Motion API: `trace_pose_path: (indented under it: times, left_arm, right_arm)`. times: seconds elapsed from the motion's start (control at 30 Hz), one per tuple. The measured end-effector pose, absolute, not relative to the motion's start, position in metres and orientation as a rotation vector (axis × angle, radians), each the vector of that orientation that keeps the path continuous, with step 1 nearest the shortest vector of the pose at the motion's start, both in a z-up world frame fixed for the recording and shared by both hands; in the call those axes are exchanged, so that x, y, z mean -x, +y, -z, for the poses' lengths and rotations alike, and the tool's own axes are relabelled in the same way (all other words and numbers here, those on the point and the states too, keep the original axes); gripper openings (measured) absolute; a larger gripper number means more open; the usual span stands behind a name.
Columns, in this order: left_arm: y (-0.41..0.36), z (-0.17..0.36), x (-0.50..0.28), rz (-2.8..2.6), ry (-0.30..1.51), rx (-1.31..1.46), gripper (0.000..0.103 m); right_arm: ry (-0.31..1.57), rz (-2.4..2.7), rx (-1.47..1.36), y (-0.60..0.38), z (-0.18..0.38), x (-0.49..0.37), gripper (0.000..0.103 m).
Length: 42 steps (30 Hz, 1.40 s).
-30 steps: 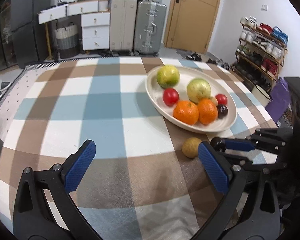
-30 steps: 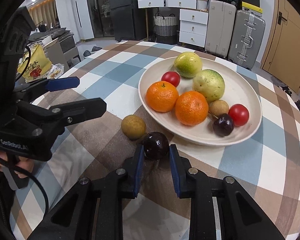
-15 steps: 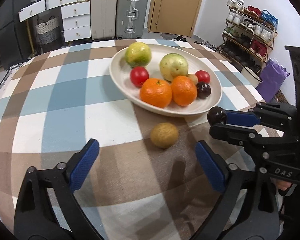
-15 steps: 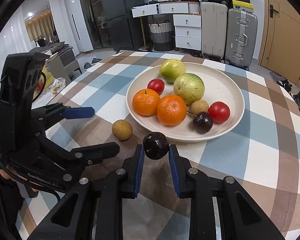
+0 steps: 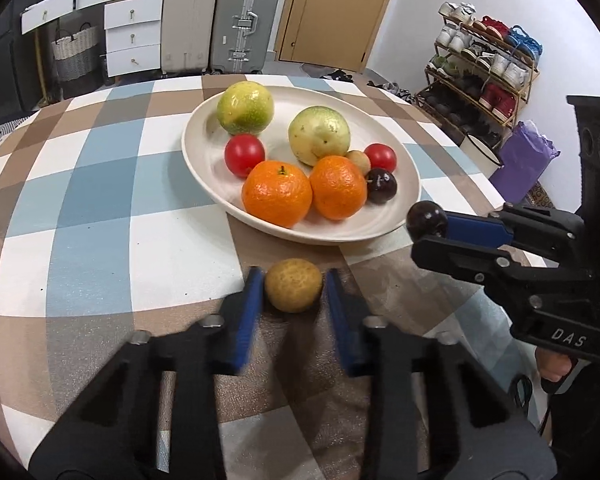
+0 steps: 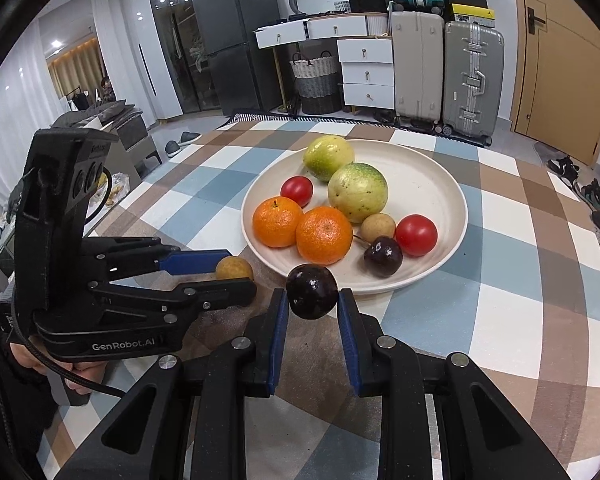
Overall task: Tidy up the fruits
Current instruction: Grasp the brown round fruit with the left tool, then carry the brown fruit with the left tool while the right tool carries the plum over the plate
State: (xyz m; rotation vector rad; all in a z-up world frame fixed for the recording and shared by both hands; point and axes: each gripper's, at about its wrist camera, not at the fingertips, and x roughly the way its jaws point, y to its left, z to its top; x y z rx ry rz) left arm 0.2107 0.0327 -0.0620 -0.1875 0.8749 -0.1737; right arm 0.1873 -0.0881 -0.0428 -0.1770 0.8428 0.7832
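Checked cloth covers the counter (image 5: 92,240), cream plate (image 5: 204,160) sitting mid-counter. Left claw (image 5: 294,286) is pinched on a small tan fruit (image 5: 294,285) resting on the cloth just in front of the plate's near rim. Right claw (image 6: 312,300) is pinched on a dark plum (image 6: 312,290), held up off the cloth right at the plate's near rim. On the plate: two oranges (image 6: 302,228), two green-yellow fruits (image 6: 358,192), two red tomatoes (image 6: 416,235), another plum (image 6: 383,257), another tan fruit (image 6: 378,227).
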Motion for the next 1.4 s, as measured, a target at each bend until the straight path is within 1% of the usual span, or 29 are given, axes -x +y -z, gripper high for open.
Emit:
trace_pose_path:
  times: [0.5,0.87,1.4]
  left_arm:
    - [0.036,0.046,-0.197,0.165,0.799,0.177,0.027]
    - [0.032,0.014,-0.191,0.152,0.723,0.153,0.027]
    - [0.037,-0.037,-0.222,0.133,0.642,0.141,0.027]
  right_arm:
    - [0.816,-0.784,0.147,-0.091,0.039,-0.189,0.026]
    - [0.787,-0.777,0.090,-0.103,0.025,-0.196,0.026]
    - [0.745,-0.755,0.069,-0.106,-0.014,-0.224,0.026]
